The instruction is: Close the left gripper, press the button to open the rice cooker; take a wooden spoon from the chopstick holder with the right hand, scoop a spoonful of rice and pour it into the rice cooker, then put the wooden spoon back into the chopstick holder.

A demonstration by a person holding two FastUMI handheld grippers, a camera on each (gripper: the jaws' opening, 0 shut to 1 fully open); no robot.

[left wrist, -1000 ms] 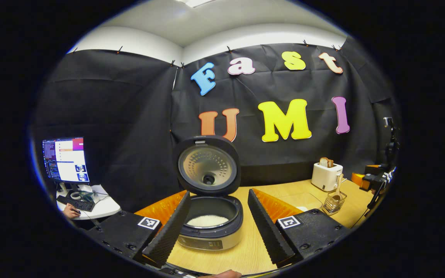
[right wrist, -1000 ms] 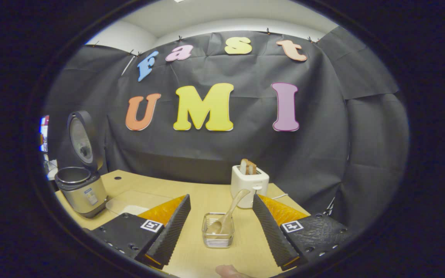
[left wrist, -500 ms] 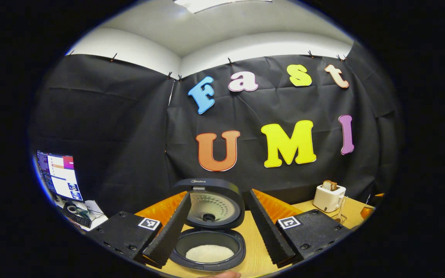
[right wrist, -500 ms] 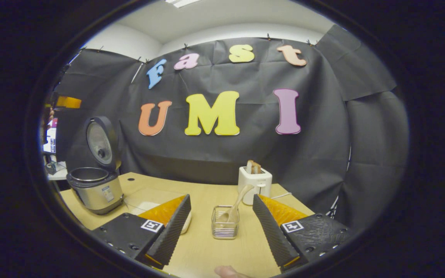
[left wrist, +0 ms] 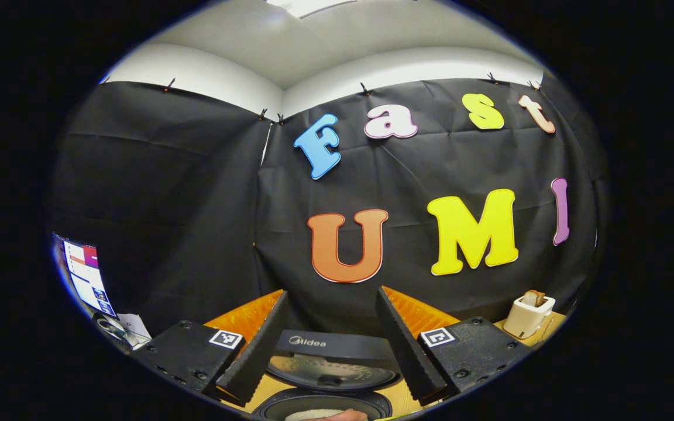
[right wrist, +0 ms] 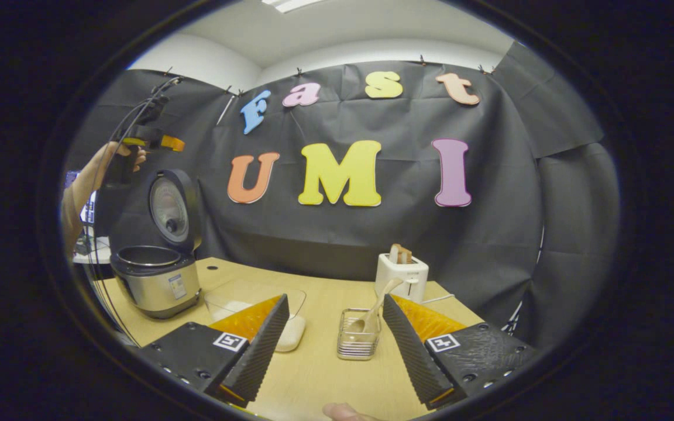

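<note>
Lifted higher than a moment ago, my left gripper (left wrist: 330, 345) hangs with fingers spread above the open rice cooker (right wrist: 155, 275), rice in its pot, while my right gripper (right wrist: 332, 345), equally spread, faces the wooden spoon (right wrist: 372, 313) standing in the chopstick holder (right wrist: 358, 342) on the table (right wrist: 325, 374).

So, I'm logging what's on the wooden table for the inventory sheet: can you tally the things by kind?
Silver rice cooker with raised black lid: 1
White toaster holding bread: 1
Wire chopstick holder: 1
Wooden spoon: 1
Clear container of rice: 1
Total: 5
</note>
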